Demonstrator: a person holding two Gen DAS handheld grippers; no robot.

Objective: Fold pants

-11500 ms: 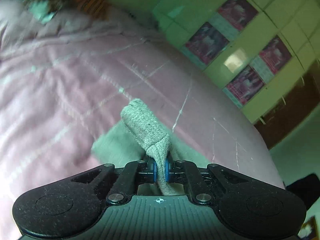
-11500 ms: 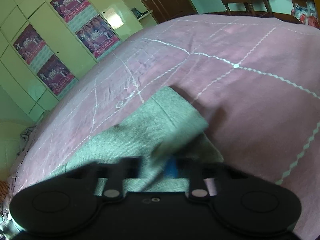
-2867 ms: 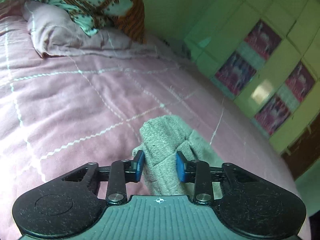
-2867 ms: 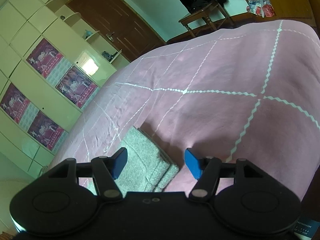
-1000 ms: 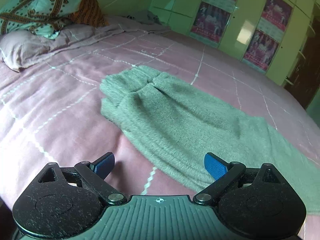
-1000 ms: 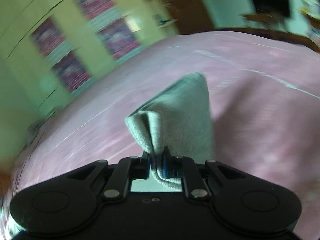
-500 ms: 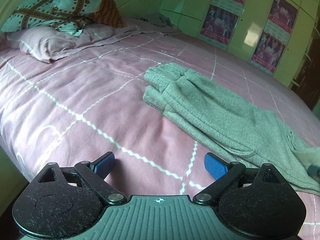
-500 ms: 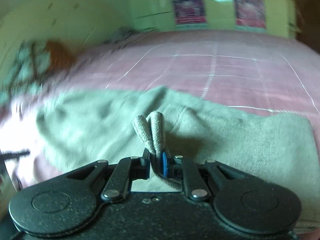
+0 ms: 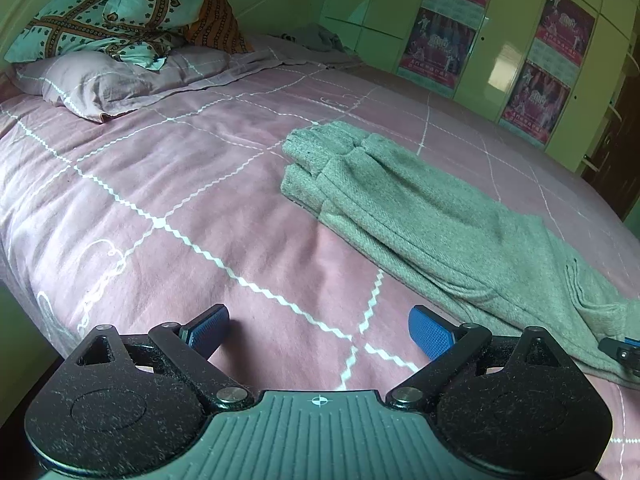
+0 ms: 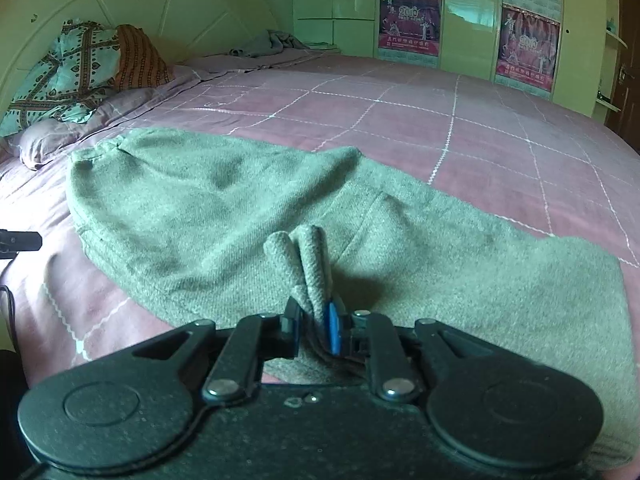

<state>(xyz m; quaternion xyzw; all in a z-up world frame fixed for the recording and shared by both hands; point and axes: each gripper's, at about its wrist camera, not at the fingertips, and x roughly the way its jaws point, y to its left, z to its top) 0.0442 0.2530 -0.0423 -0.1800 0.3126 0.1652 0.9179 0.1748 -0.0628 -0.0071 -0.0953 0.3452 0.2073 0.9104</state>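
Pants (image 9: 420,208): grey knit, laid long across the pink bed (image 9: 160,184), running from mid-bed toward the near edge at the right; folded lengthwise, layers stacked; the far end shows bunched, doubled edges.
Right gripper (image 10: 316,326): jaws opening, a doubled ridge of the pants' fabric still between the blue pads, standing up in two rolls just past them; the pads seem still to touch the cloth; its tip (image 9: 622,354) shows at the right edge of the left view, at the pants' near end.
Left gripper (image 9: 318,330): jaws spread wide, nothing between them; it hangs above bare bedcover near the near edge, beside the pants and apart from them.
Pillow (image 9: 84,80): mauve, at the head end of the bed, far left corner; a teal patterned cloth (image 9: 108,12) heaped on it, with an orange striped one beside.
Grey cloth (image 10: 268,44): crumpled at the far edge of the bed, by the wall.
Wardrobe (image 10: 472,16): pale green doors with posters, along the far side.
In the way: nothing lies on the pants or between the grippers and them.
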